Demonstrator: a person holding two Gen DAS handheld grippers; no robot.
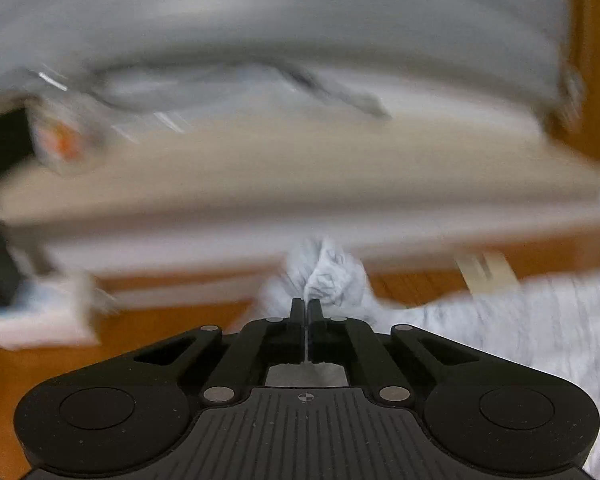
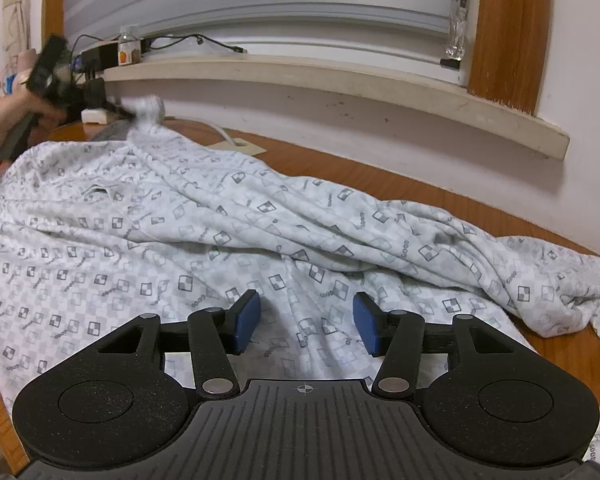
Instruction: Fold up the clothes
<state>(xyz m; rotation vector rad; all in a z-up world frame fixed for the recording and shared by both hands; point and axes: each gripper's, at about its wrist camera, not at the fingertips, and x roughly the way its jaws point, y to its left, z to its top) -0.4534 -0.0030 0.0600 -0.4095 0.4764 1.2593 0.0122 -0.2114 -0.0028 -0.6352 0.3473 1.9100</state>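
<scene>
The patterned garment (image 2: 260, 216) sprawls over my wooden counter (image 2: 380, 168), its long axis running left to right. My left hand-held gripper (image 1: 307, 304) is clenched on a bunched corner; my right hand-held gripper (image 2: 306, 320) hovers released above the cloth.

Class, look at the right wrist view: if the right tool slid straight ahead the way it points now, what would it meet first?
Most likely the patterned garment. The right tool stands open and angled down over the cloth, which lies directly ahead between its blue pads. Depth is hard to judge, so it may already be nearly touching.
</scene>
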